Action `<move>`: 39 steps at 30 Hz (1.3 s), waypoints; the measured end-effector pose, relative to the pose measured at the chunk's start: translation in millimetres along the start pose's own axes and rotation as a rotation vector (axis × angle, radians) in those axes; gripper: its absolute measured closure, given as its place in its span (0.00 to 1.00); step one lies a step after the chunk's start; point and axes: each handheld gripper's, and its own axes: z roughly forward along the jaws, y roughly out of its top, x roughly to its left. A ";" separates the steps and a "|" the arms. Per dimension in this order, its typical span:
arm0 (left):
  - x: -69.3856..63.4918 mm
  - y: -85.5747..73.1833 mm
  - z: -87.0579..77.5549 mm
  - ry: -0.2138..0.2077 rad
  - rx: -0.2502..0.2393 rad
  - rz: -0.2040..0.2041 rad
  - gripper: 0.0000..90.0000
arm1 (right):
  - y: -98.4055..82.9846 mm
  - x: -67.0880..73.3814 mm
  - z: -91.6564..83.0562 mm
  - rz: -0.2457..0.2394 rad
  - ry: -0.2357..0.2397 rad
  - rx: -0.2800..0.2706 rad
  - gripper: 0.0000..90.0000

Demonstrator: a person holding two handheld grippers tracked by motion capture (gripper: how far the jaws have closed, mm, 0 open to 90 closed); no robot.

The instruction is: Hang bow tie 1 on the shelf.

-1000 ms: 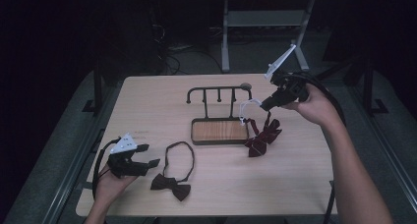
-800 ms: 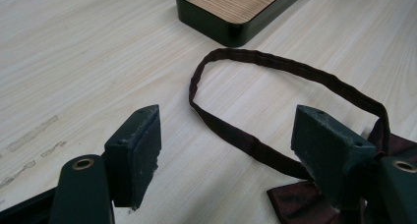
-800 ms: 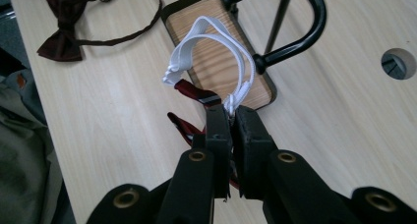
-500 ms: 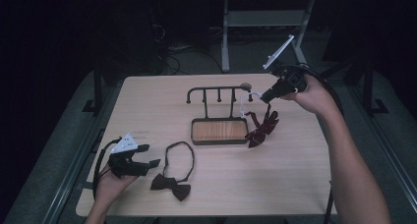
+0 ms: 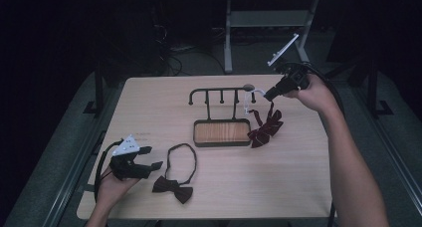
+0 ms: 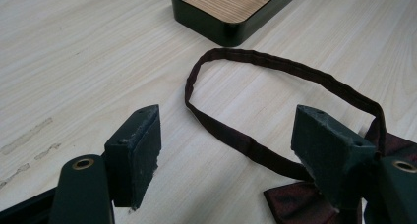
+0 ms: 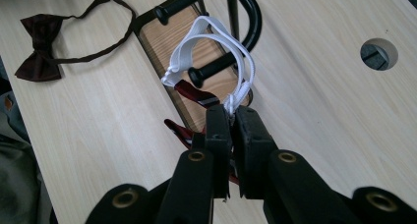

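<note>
White elastic loop (image 7: 211,52) pinched in right tool (image 7: 231,118), around rack peg (image 7: 216,69)

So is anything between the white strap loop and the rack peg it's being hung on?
Nothing visible. The right tongs hold the white strap shut; its loop already surrounds the peg tip of the black rack, with the striped bow tie hanging below.
</note>
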 end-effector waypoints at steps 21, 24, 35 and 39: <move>-0.8 0.2 0.8 0.002 0.001 0.007 0.30 | -10.0 1.0 0.6 -0.008 0.012 -0.006 0.89; -1.1 0.2 1.0 0.001 0.004 0.006 0.30 | -13.6 3.4 1.2 -0.011 0.029 -0.016 0.87; -2.1 0.3 1.9 0.000 0.007 0.014 0.30 | -24.5 10.5 3.3 -0.032 0.055 -0.036 0.84; -2.8 0.2 2.2 -0.001 0.008 0.013 0.30 | -28.9 14.2 3.1 -0.039 0.064 -0.050 0.82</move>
